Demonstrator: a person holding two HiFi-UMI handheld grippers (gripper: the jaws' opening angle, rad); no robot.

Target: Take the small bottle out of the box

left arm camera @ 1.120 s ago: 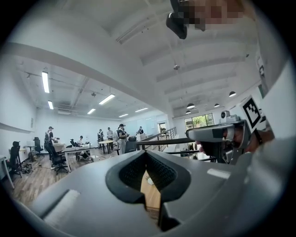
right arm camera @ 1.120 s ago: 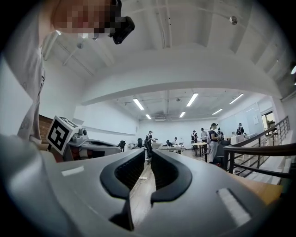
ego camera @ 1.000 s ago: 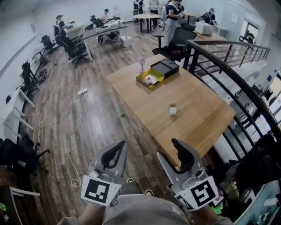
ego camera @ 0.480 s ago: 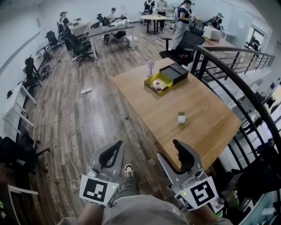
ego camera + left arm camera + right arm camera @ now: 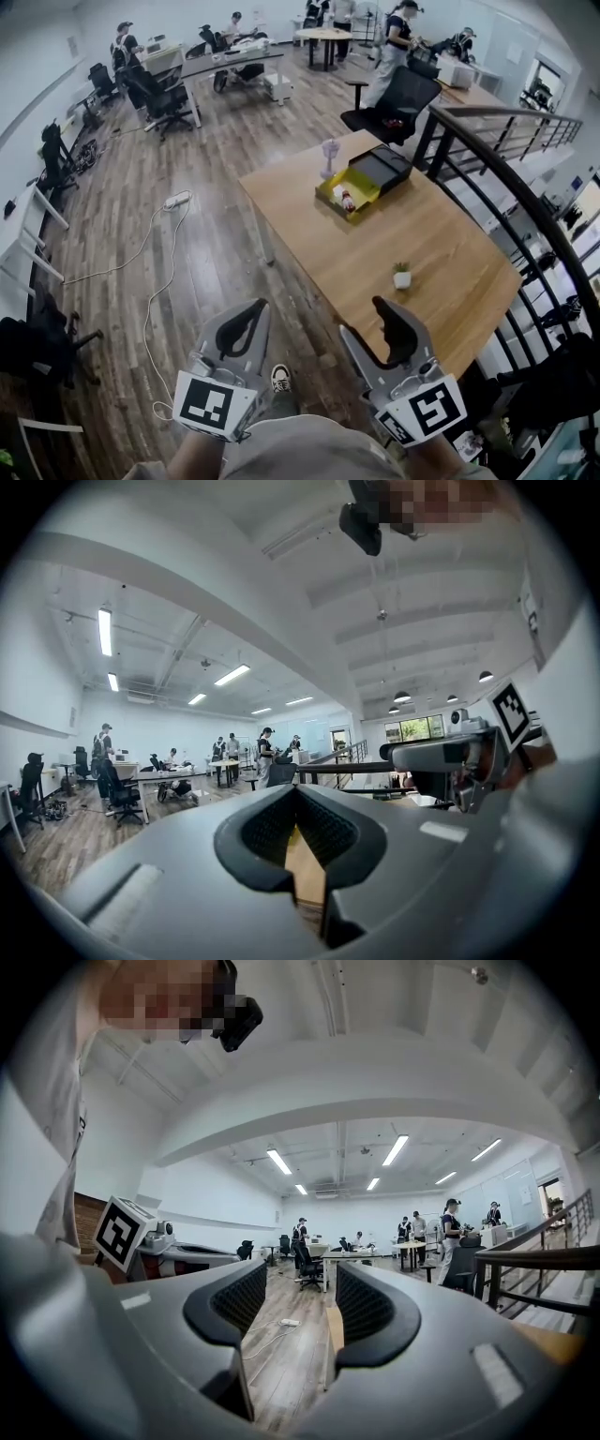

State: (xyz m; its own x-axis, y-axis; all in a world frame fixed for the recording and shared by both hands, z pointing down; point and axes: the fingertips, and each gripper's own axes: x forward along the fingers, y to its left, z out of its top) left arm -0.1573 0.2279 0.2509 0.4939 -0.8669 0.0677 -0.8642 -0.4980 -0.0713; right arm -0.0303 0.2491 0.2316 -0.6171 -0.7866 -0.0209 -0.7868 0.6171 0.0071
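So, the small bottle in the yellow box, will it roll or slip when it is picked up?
The small bottle seems to lie on its side in the yellow box, so it may roll if nudged. It looks little beside the box, so it is probably light. Whether it is slippery or fragile cannot be told from this far.

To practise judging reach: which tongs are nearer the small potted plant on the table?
Right. The right tongs, open, are at the table edge just short of the plant; the left tongs, shut, are over the floor, farther left.
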